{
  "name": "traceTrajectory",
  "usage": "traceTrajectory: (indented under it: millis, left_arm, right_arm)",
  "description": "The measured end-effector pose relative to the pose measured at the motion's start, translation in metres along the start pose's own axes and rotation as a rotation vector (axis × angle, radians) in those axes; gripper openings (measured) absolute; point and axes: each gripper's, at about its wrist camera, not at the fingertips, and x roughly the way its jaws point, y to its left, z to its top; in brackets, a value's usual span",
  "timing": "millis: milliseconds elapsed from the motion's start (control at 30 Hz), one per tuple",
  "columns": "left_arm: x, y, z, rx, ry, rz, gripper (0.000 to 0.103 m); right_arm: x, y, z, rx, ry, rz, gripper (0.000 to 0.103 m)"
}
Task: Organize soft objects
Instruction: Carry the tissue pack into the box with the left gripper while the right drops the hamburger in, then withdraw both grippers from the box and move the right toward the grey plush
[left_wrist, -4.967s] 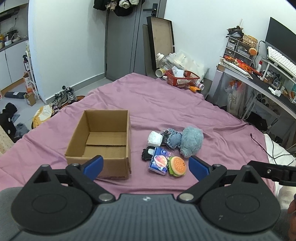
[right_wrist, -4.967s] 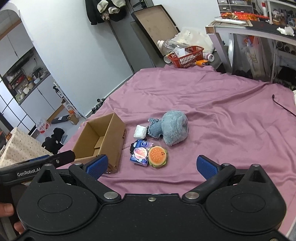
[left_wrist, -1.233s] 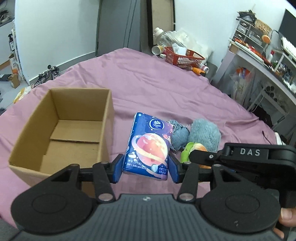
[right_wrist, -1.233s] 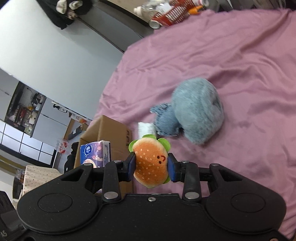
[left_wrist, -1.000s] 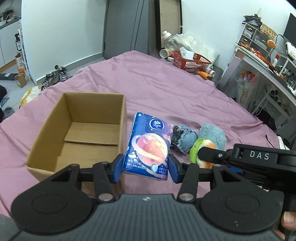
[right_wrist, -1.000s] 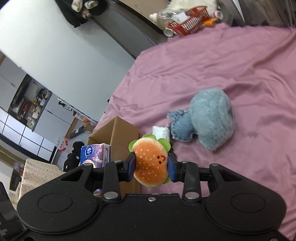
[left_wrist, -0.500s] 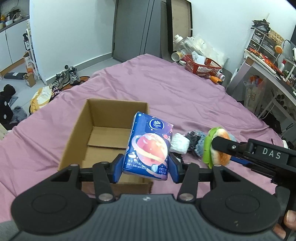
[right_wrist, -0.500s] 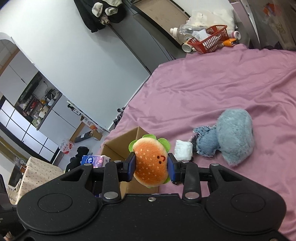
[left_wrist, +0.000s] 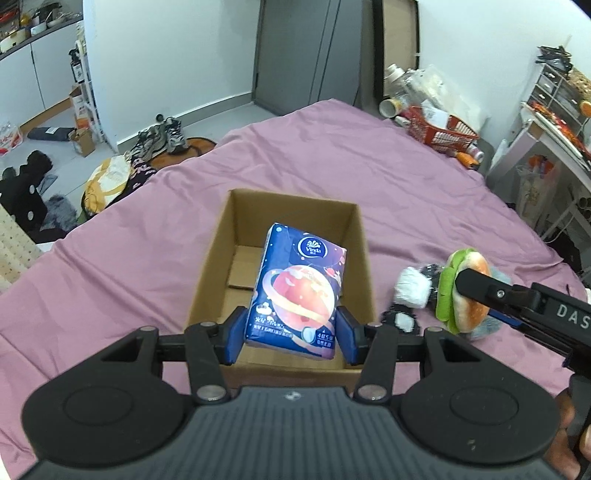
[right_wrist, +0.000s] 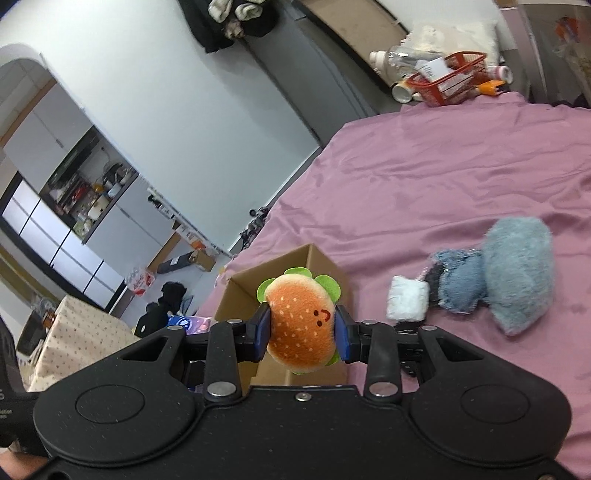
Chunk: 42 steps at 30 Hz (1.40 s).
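Above the open brown cardboard box (left_wrist: 291, 266) on the purple bedsheet (left_wrist: 406, 177): blue plastic-wrapped tissue pack (left_wrist: 297, 297) with a planet print, held upright and slightly tilted, lower end pinched in the left claw (left_wrist: 290, 330). Left claw closed to the pack's width, blue pads pressing both long sides. Pack hanging over the box's near half; box interior bare apart from its bottom flaps.

Just right of the box: round orange plush hamburger (right_wrist: 301, 323) with green felt lettuce and a stitched smile, clamped in the right claw (right_wrist: 301, 328), closed on its bun and visibly squeezing it. Hamburger in the air, near the box's right wall, not yet over the opening.

On the sheet beyond: small white rolled cloth (right_wrist: 406, 299), dark grey and denim-blue plush piece (right_wrist: 458, 280), large fuzzy grey-blue plush (right_wrist: 517, 273), touching one another in a row. Small black-and-white item (left_wrist: 400, 319) beside the box, identity unclear.

Risks, as judged: grip low on the slick wrapper, so the pack could pivot or slide out early. Release too near the front wall could leave it leaning on the rim. Both claws converging on one opening could collide. Light box could shift on the soft sheet if bumped.
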Motion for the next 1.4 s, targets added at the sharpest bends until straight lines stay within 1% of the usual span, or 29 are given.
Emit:
traceTrajectory:
  millis: [267,367,533,667,767,867,967,1133,1200,1300,1400]
  left_arm:
    - [0.016,0.025,-0.002,-0.041,0.034,0.004,0.05]
    - [0.019,0.032,-0.002,-0.048,0.028,0.008,0.05]
    - [0.022,0.04,-0.001,-0.063,0.034,0.006,0.05]
    - [0.023,0.043,0.001,-0.065,0.035,0.002,0.051]
    - [0.022,0.043,0.002,-0.066,0.037,0.003,0.051]
    - [0.02,0.042,0.003,-0.061,0.036,0.008,0.053]
    - [0.018,0.037,0.002,-0.047,0.034,0.021,0.054]
    - [0.013,0.023,0.001,-0.018,0.029,0.058,0.069]
    - [0.011,0.016,0.0,-0.003,0.024,0.063,0.073]
    - [0.007,0.006,-0.001,0.017,0.021,0.062,0.075]
    - [0.005,-0.004,-0.002,0.036,0.017,0.061,0.076]
  right_arm:
    - [0.025,0.022,-0.012,-0.054,0.059,0.016,0.035]
    - [0.032,0.028,-0.015,-0.07,0.079,0.007,0.035]
    - [0.037,0.03,-0.016,-0.068,0.09,0.001,0.035]
    - [0.04,0.032,-0.017,-0.057,0.113,0.025,0.036]
    - [0.043,0.035,-0.02,-0.061,0.139,0.044,0.044]
    - [0.04,0.034,-0.019,-0.052,0.142,0.052,0.045]
    - [0.03,0.031,-0.015,-0.038,0.121,0.049,0.055]
    - [0.015,0.021,-0.008,0.004,0.112,0.012,0.063]
    - [0.007,0.016,-0.006,0.016,0.108,-0.011,0.07]
    - [-0.002,0.009,-0.003,0.03,0.1,-0.035,0.078]
    - [-0.016,0.001,0.002,0.044,0.084,-0.056,0.082]
